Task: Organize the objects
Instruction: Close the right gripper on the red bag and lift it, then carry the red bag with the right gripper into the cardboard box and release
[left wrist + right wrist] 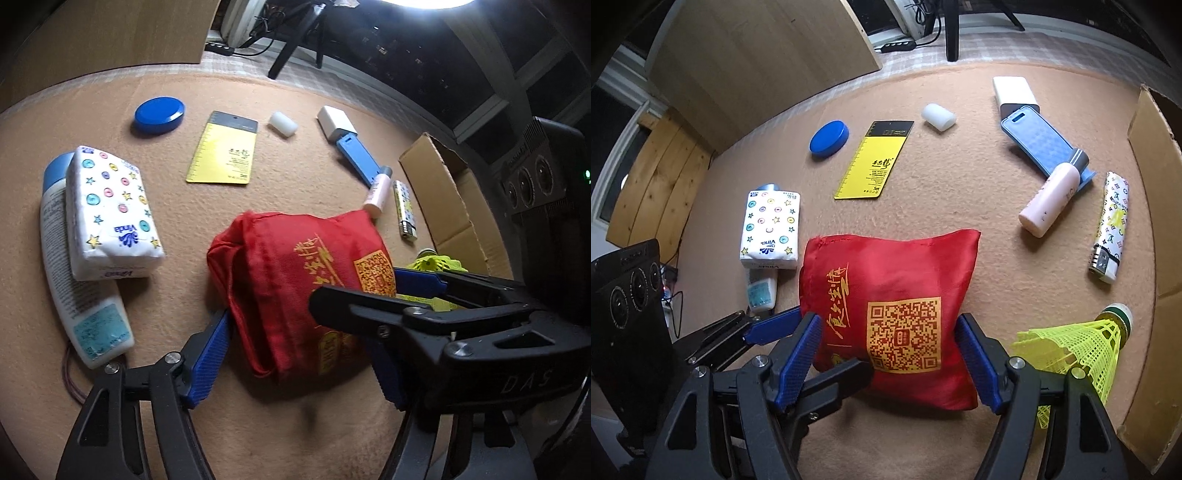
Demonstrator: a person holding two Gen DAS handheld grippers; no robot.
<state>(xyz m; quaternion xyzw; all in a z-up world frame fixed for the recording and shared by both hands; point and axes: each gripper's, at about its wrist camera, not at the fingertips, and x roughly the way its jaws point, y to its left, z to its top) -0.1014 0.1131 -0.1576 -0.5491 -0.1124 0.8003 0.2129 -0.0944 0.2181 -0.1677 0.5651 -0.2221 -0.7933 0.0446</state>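
Observation:
A red cloth bag (894,280) with gold lettering and a QR patch lies mid-mat, its near end raised over a shadow. My right gripper (886,321) has its blue pads against the bag's two side edges. My left gripper (299,332) comes in from the left and clamps the bag's (288,266) lower part, one pad on the left edge, the other partly hidden under fabric. Each gripper shows in the other's view: the right gripper (354,288) and the left gripper (833,339). A yellow shuttlecock (1078,343) lies just right of the bag.
Tissue pack (772,229) on a white bottle (762,291) at the left. Farther back lie a blue lid (829,140), yellow card (875,162), white cylinder (938,116), power bank (1014,92) and blue case (1045,144). Pink bottle (1049,199), lighter (1110,229) and cardboard box (1156,184) at the right.

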